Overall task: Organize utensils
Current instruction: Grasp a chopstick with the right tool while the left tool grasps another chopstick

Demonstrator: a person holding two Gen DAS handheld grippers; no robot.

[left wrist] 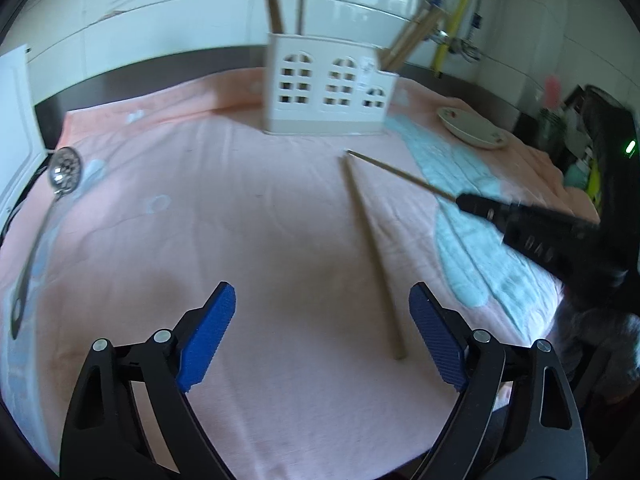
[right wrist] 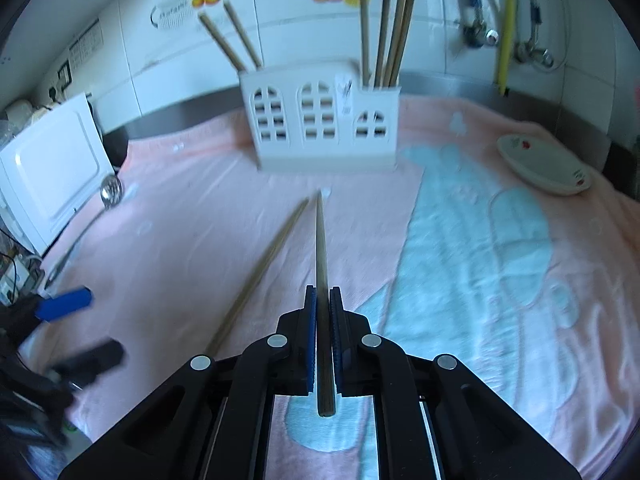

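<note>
2 chopsticks are still out of the holder [right wrist: 324,128]: 1 is pinched between the pressed-together pads of the right gripper [right wrist: 322,300], sticking forward toward the holder, and 1 loose chopstick [left wrist: 372,256] lies on the pink cloth [left wrist: 240,208], just beside the right pad of the left gripper [left wrist: 322,308], whose tongs are spread wide with nothing between them. A slotted spoon [left wrist: 64,170] lies well apart at the cloth's left edge. The holder already carries 2 chopsticks in its left compartment and 4 in its right.

Risks, as I judge them:
- The held chopstick is gripped near its thick end, so most of its length hangs free. It could pivot in the pads and miss the narrow compartment, or jab the holder's wall and tip it.
- The loose chopstick sits off-centre to the left tongs, not between them; closing here could catch only cloth or roll the stick away.
- The 2 grippers work close together, so they could knock each other.
- The soft cloth may bunch under descending pads.

Writing: a small sticker on the holder's front and the printed fruit decals on the wall tiles carry marks too blurred to read.
</note>
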